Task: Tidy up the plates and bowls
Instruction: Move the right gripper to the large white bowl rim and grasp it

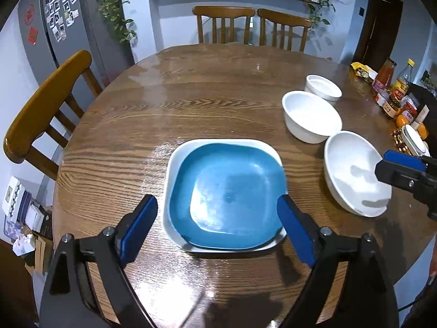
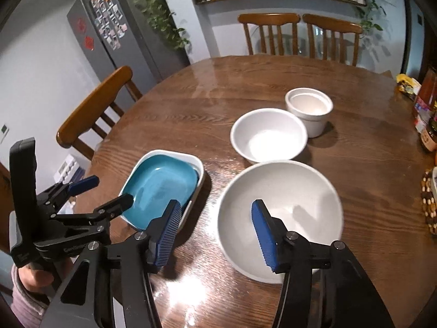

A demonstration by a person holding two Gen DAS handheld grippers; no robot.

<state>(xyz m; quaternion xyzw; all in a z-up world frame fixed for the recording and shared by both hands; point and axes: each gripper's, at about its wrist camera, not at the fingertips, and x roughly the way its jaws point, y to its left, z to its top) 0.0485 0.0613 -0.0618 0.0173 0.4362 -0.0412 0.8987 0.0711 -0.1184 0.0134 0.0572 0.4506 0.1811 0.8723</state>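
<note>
The blue plate [image 1: 226, 194] is nested inside the white plate [image 1: 174, 164], so the two flat pieces are already gathered as one stack near the front edge of the surface [image 1: 191, 95]. The blue plate sits slightly askew in the white one, shifted toward its right rim, which suggests it has been dropped in rather than squared up.

Relative to this stack, three white bowls are strung out to the right and back: the large bowl [image 2: 281, 218] just beside it, the middle bowl [image 2: 269, 135] behind that, and the small bowl [image 2: 310, 109] farthest back, touching or nearly touching the middle one. They are not yet nested, so the bowl part of the job is judged to be outstanding, and the ordering by size favours stacking small into large.

The left gripper [image 1: 218, 227] is held above the stack's near edge with its jaws wide apart, one on each side of the plates and gripping nothing. The right gripper [image 2: 215, 235] is held over the near-left rim of the large bowl, its jaws about half open and empty; the rim lies between them without being pinched, so a grasp there is probably being prepared.

Chairs [image 1: 224, 24] stand around the surface, beyond the stack.
</note>
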